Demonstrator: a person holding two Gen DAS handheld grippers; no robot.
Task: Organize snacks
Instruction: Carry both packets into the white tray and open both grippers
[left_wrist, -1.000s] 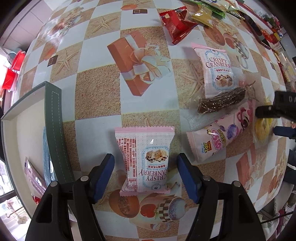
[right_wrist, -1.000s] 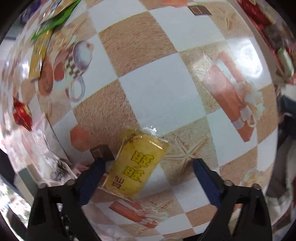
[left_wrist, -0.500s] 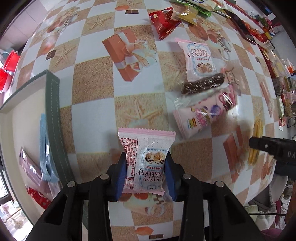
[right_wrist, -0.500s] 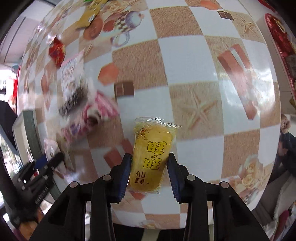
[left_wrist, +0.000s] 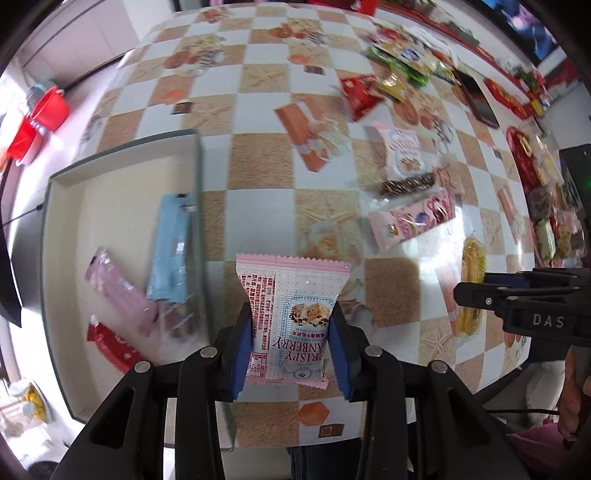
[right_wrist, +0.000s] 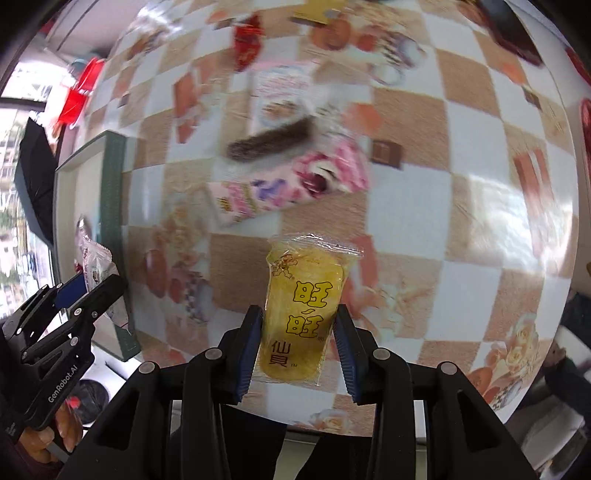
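Note:
My left gripper (left_wrist: 291, 339) is shut on a pink-and-white Crispy Cranberry packet (left_wrist: 291, 317) and holds it above the table, just right of the green-rimmed tray (left_wrist: 199, 206). My right gripper (right_wrist: 300, 339) is shut on a yellow rice cracker packet (right_wrist: 304, 306), lifted over the table. That packet also shows edge-on in the left wrist view (left_wrist: 471, 288). The tray holds a blue packet (left_wrist: 171, 247), a pink packet (left_wrist: 118, 291) and a red packet (left_wrist: 110, 345).
On the checkered table lie a second cranberry packet (left_wrist: 402, 151), a dark bar (left_wrist: 406, 183), a pink toy-print packet (left_wrist: 413, 221), a red packet (left_wrist: 360, 94) and several green and yellow packets (left_wrist: 402, 62) at the back. Red buckets (left_wrist: 37, 122) stand beyond the left edge.
Both grippers closed on their packets, lifted them off the table and have moved left toward the tray.

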